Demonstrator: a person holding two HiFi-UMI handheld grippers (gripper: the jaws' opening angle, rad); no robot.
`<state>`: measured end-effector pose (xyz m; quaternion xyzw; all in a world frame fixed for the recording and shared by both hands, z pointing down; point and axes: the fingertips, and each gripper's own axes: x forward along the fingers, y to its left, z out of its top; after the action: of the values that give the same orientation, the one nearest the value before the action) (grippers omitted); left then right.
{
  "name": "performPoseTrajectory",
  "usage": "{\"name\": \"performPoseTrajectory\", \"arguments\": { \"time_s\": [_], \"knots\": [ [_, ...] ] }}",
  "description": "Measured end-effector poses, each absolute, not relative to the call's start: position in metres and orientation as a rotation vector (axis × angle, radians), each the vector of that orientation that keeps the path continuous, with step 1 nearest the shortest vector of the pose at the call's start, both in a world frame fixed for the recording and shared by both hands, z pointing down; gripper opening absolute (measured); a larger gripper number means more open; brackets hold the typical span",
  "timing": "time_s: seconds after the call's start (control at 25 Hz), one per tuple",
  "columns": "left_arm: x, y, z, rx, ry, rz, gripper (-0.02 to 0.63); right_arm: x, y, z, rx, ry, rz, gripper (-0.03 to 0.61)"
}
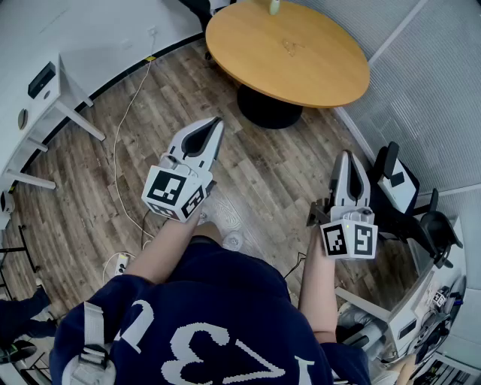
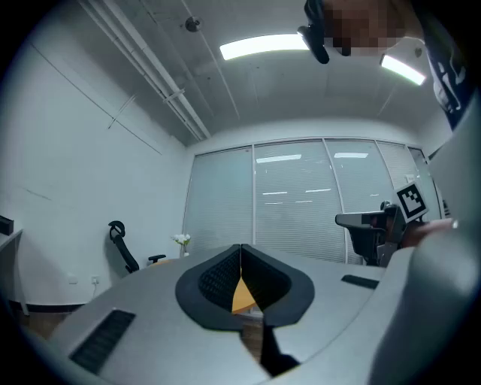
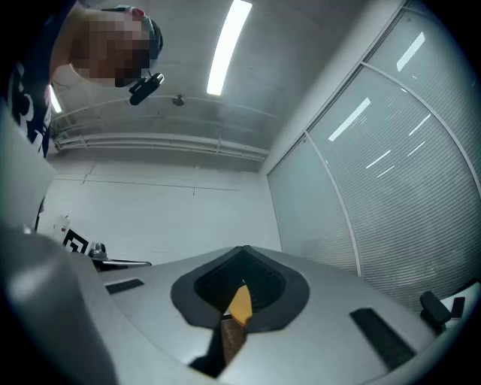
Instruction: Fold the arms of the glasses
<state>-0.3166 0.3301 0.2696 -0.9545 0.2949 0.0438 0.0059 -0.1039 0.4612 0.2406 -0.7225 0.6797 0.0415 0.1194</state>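
With left gripper (image 1: pixel 216 125) and right gripper (image 1: pixel 350 156) both pressed together and empty, the glasses may be the faint shape (image 1: pixel 291 46) on the far table (image 1: pixel 248 30): likely light, fragile, best pinched near an arm's tip.

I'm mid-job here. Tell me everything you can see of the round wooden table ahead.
The round table has a smooth, orange-brown top that looks like wood. The top is level, and its far edge is cut off in the head view. It stands on one dark, rounded base on the plank floor. A small pale object, too cropped to identify, sits at the table's far edge. No glasses show on it.
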Motion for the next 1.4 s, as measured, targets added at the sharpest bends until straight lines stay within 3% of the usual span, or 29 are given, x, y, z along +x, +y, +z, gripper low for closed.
{"name": "performPoseTrajectory", "arguments": {
  "time_s": [0.76,1.4],
  "knots": [
    [-0.305,0.287,0.277,-3.009,0.944,0.136,0.016,-0.093,0.423,0.234,-1.992,1.993,0.116,0.025],
    [-0.23,0.076,0.278,-3.058,0.85,0.153,0.017,-0.036,0.23,0.224,-2.035,2.002,0.128,0.026]
  ]
}}
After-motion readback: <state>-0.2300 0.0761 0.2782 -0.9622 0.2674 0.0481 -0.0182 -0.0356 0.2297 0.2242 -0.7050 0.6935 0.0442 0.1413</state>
